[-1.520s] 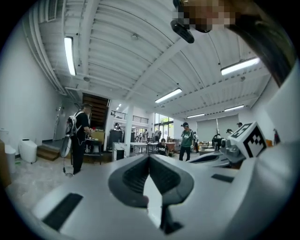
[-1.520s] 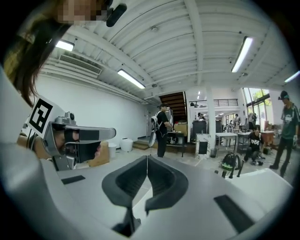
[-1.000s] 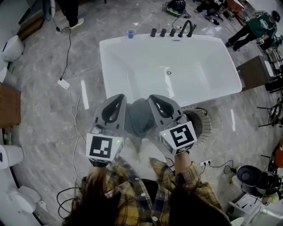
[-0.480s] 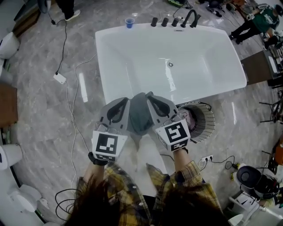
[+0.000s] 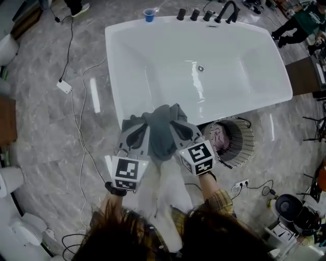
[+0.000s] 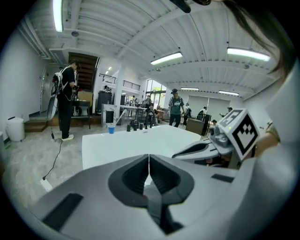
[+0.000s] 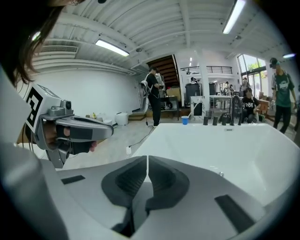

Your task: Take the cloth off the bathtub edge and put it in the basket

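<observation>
A grey cloth (image 5: 160, 130) hangs bunched between my two grippers, over the near rim of the white bathtub (image 5: 114, 76). My left gripper (image 5: 132, 125) is shut on the cloth's left part, and my right gripper (image 5: 177, 121) is shut on its right part. In the left gripper view the jaws (image 6: 149, 161) meet with dark cloth (image 6: 157, 206) beneath them. The right gripper view shows the same: shut jaws (image 7: 147, 164) over grey cloth (image 7: 136, 206). A round wire basket (image 5: 249, 137) stands on the floor just right of my right gripper, against the tub's side, with something pale pink inside.
A blue cup (image 5: 148, 15) and dark tap fittings (image 5: 224, 12) sit on the tub's far rim. Cables and a white adapter (image 5: 63, 86) lie on the marble floor to the left. A power strip (image 5: 239, 186) lies near the basket. People stand far off.
Both grippers have drawn closer together and moved forward toward the tub rim. The cloth between them is more bunched and raised. The basket now shows more fully beside the right gripper.
</observation>
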A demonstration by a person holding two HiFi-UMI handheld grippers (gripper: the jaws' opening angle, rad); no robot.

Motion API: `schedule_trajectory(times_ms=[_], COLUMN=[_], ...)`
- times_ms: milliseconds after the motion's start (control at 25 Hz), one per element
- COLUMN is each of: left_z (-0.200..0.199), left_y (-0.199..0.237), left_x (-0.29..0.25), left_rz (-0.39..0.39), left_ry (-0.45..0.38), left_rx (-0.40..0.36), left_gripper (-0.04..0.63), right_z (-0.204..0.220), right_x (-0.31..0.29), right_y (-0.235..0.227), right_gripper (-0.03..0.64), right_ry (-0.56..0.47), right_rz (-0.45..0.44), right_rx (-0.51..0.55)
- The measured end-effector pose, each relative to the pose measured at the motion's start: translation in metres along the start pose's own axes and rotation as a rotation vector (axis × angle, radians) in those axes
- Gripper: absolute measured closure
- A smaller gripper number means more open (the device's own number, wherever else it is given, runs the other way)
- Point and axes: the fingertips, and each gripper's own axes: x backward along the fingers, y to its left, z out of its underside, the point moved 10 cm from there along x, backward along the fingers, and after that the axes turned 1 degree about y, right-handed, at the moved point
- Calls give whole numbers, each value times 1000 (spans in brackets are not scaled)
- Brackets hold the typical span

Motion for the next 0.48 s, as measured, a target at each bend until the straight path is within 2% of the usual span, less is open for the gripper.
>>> schedule_trajectory(times_ms=[480], left_z=[60], left_y=[1], left_x=[-41], left_rz=[4], left_ry=[117], left_rx=[73], left_gripper=[577], right_z=[65], right_x=[-51], right_y=[-2], right_gripper=[600], right_ry=[109], right_rz=[-20], right_rx=[-15])
